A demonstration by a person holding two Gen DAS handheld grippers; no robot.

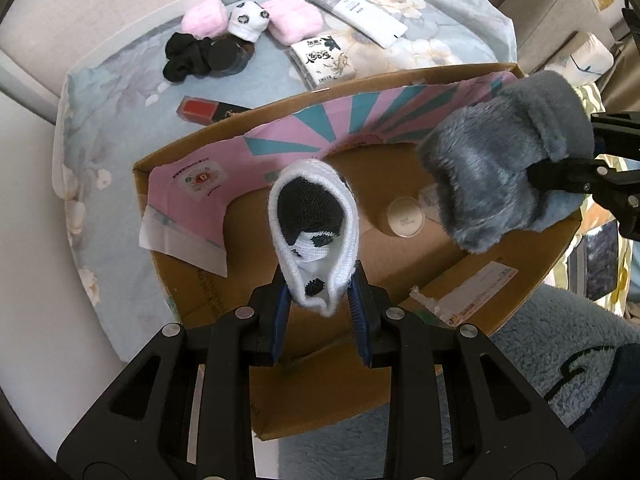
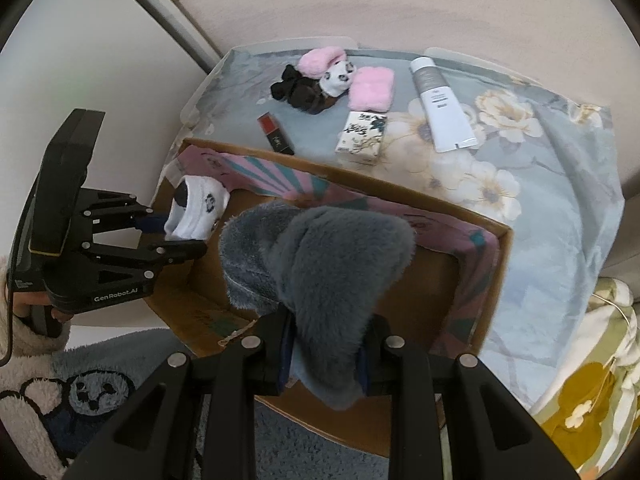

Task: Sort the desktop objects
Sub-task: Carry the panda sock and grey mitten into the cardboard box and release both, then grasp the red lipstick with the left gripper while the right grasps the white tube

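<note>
Worktop: floral blue-grey cloth (image 1: pixel 120 128). Below both your tongs, an open cardboard box (image 1: pixel 460 248) holds a pink-and-teal paper sheet (image 1: pixel 256 148) and a round cream lid (image 1: pixel 405 216). Left tongs (image 1: pixel 320 300) clamp a knitted white panda sock (image 1: pixel 316 216); right tongs (image 2: pixel 326 360) clamp a fluffy grey sock (image 2: pixel 332 272). Beyond: pink fuzzy socks (image 1: pixel 294 20), a white tube (image 1: pixel 352 10).

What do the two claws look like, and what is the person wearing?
Both claws, left claw and right claw, are black plastic with triangle-shaped holes, round silver bolts and dark blue pads. White letters on the left one read GenRobot.AI. The person wears a fluffy cream sleeve with a blue bear.
</note>
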